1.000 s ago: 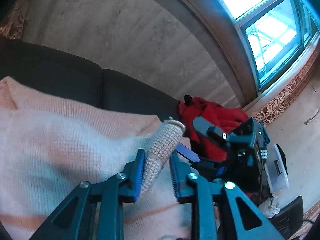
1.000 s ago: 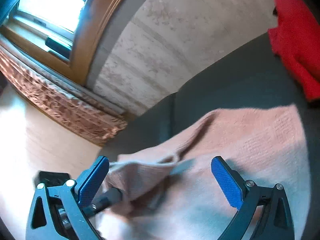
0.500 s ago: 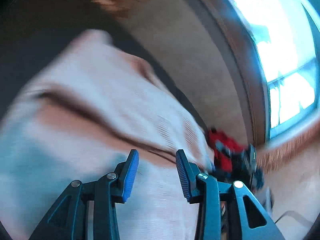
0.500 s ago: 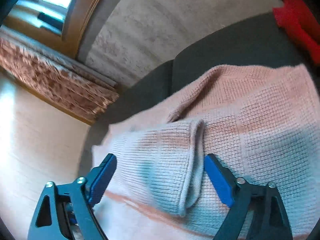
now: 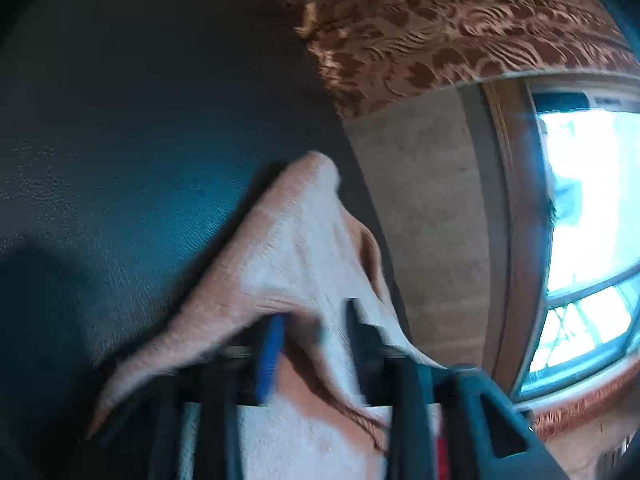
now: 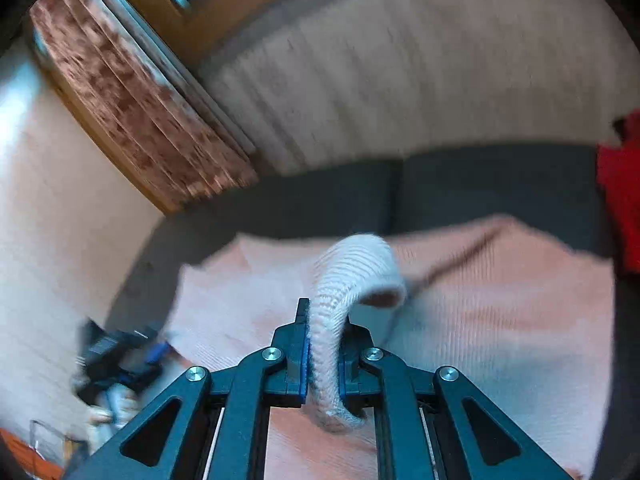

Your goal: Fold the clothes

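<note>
The right gripper (image 6: 323, 354) points down toward the dark sofa seat (image 6: 496, 184), its jaws having just closed tight on the ribbed cuff (image 6: 352, 276) of the pink knit sweater (image 6: 500, 300), which arches up above the fingertips. The left gripper (image 5: 316, 344), rolled and blurred, has likewise just closed, pinching a fold of sweater cloth (image 5: 296, 240) that drapes over it. A red garment (image 6: 620, 188) lies at the seat's right edge; the window (image 5: 588, 220) is beyond.

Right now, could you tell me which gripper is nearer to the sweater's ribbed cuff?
Right. The right gripper is clamped on the ribbed cuff; the left gripper pinches another fold of the pink sweater, apart from it.
</note>
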`<state>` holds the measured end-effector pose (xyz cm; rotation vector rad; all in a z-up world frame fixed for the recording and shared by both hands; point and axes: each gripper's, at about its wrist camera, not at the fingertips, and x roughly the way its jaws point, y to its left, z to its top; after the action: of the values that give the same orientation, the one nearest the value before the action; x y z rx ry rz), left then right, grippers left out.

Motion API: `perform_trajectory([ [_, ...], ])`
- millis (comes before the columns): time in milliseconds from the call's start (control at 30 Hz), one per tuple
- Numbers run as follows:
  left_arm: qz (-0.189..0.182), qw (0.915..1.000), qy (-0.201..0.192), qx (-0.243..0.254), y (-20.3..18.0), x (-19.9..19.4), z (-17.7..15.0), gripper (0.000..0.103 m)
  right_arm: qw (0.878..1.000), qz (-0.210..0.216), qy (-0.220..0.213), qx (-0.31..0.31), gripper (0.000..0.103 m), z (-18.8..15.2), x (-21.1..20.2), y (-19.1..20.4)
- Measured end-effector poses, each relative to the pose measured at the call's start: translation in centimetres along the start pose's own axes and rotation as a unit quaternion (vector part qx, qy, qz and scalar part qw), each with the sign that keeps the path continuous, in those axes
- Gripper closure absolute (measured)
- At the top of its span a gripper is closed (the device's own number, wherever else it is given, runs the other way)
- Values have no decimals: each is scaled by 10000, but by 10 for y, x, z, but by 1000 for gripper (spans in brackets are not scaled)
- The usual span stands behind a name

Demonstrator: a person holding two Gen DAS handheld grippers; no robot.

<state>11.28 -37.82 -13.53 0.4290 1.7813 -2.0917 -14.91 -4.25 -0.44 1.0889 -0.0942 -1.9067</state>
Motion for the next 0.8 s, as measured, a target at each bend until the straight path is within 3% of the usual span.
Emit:
perform_trajectory([
  [100,-158,9989,-379,-221,8,-11,3,96,10000,-24,-32,-36,93,1,-3,-3],
  [267,377,9988,-95,312,8,-6,-10,97,9978,-354,511,225,91,-25,34,-34],
  [367,454,9984,91,326,10,-12,-15,90,9967,-362,468,551,85,-39,37,-55],
  [467,787,9947,-47,665,-5,-27,-15,89,9969,-491,219,583,63,-39,18,-61],
  [600,809,9843,-391,1522,-45,-37,-18,83,9982,-538,-134,249,59,-33,-8,-45],
  [733,825,9669,-327,2390,-91,-5,-18,79,9988,-412,-126,-249,59,-23,2,-12],
  [800,1062,9571,-272,2681,-104,18,-16,79,9978,-349,-59,-565,57,-17,14,6],
])
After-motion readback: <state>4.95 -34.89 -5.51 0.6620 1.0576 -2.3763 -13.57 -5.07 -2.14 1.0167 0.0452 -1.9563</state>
